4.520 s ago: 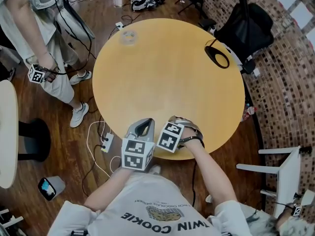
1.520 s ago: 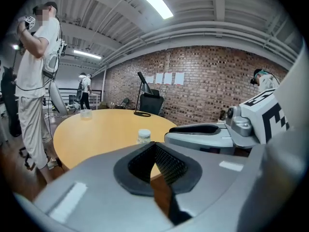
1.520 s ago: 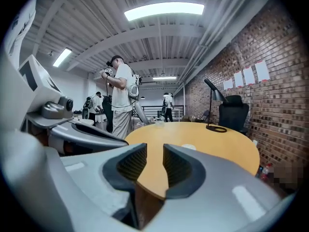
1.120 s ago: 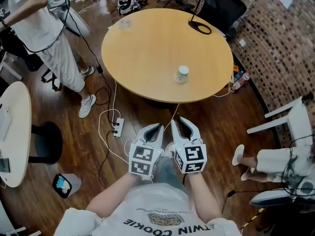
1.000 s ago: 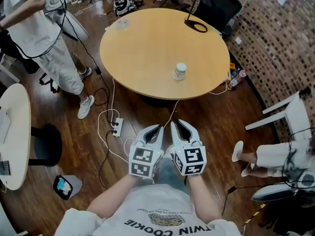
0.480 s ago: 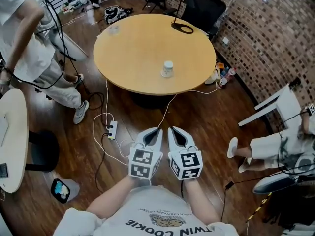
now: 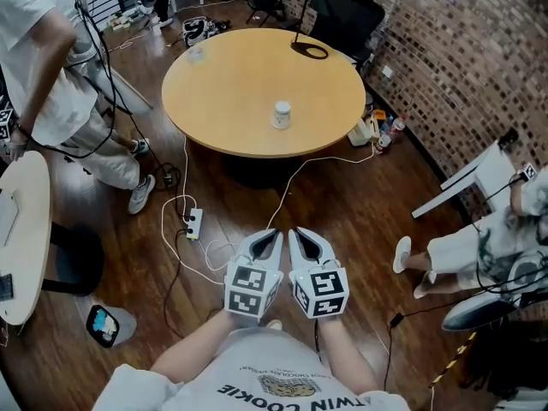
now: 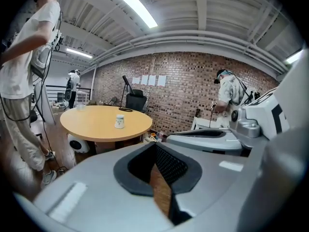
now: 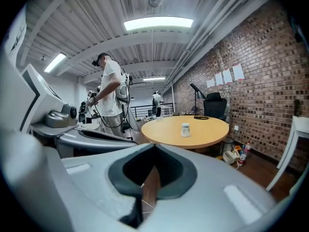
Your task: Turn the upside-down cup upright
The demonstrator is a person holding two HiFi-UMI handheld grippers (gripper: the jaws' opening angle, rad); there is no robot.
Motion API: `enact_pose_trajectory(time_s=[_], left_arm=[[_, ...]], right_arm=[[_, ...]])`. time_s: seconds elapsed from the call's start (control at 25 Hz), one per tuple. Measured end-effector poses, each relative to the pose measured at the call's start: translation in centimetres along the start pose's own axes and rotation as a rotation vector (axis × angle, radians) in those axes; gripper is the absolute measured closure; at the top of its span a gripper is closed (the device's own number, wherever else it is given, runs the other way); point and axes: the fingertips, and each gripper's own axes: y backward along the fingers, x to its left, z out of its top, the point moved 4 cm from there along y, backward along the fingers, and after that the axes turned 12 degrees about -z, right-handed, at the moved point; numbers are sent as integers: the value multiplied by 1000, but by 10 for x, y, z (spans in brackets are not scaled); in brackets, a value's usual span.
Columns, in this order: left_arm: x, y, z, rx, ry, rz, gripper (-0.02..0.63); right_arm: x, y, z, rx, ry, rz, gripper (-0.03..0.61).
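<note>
A small white paper cup (image 7: 282, 114) with a faint print stands alone on the round wooden table (image 7: 223, 92). It is too small to tell which way up it is. It also shows far ahead in the left gripper view (image 8: 119, 122) and the right gripper view (image 9: 186, 129). My left gripper (image 7: 272, 234) and right gripper (image 7: 295, 232) hang side by side over the wooden floor, well short of the table. Both are shut with nothing between the tips, as the left gripper (image 8: 155, 146) and right gripper (image 9: 154, 146) show in their own views.
A black ring (image 7: 312, 51) and a clear cup (image 7: 196, 54) sit at the table's far side. A power strip (image 7: 195, 225) and cables lie on the floor between me and the table. A person in white (image 7: 43, 58) stands left and another sits right (image 7: 479, 247). A black chair (image 7: 342, 11) stands by the brick wall.
Both grippers, earlier at the table's near edge, have drawn back over the floor. The cup now stands alone on the table, which has slid farther away over the last second.
</note>
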Motion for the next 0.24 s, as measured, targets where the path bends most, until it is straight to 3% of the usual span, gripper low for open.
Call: enact_pose_trajectory(time_s=[0.24], left_arm=[[-16,1,4,3,-1,11,607]], right_arm=[[-6,15,-1,0,-6,14,575]])
